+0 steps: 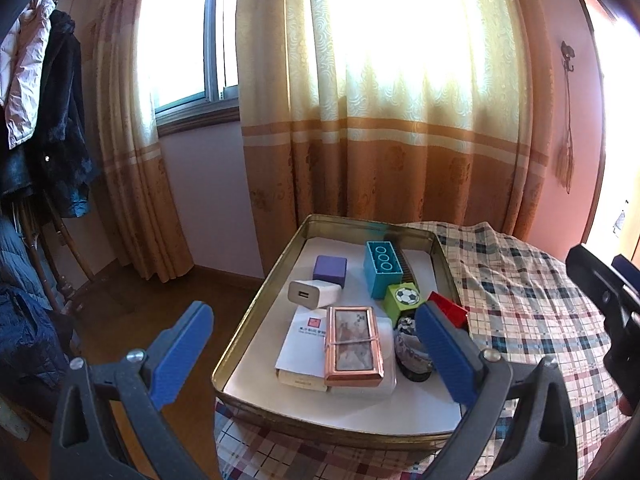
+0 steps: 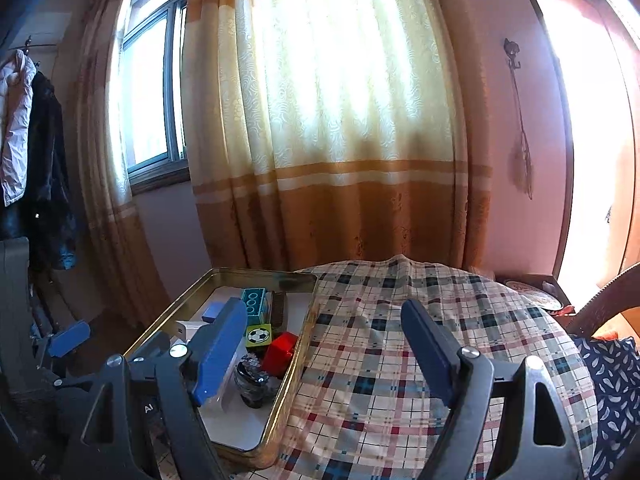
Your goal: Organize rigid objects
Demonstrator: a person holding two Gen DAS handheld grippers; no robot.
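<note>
Your left gripper point(image 1: 316, 354) and right gripper point(image 2: 324, 356) both hang with jaws apart, holding nothing. The metal tray point(image 1: 256, 304) on the plaid cloth's point(image 2: 400, 360) left edge carries the copper-framed box point(image 1: 353, 346), charger point(image 1: 314, 293) and teal block point(image 1: 382, 268).

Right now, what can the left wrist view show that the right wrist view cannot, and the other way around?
Only the left wrist view shows the copper-framed box lying on a white booklet. Only the right wrist view shows the round plate on a dark stand beyond the checked cloth. Both show the metal tray, the teal brick, the football cube, the red block, and both grippers open: left gripper, right gripper.
</note>
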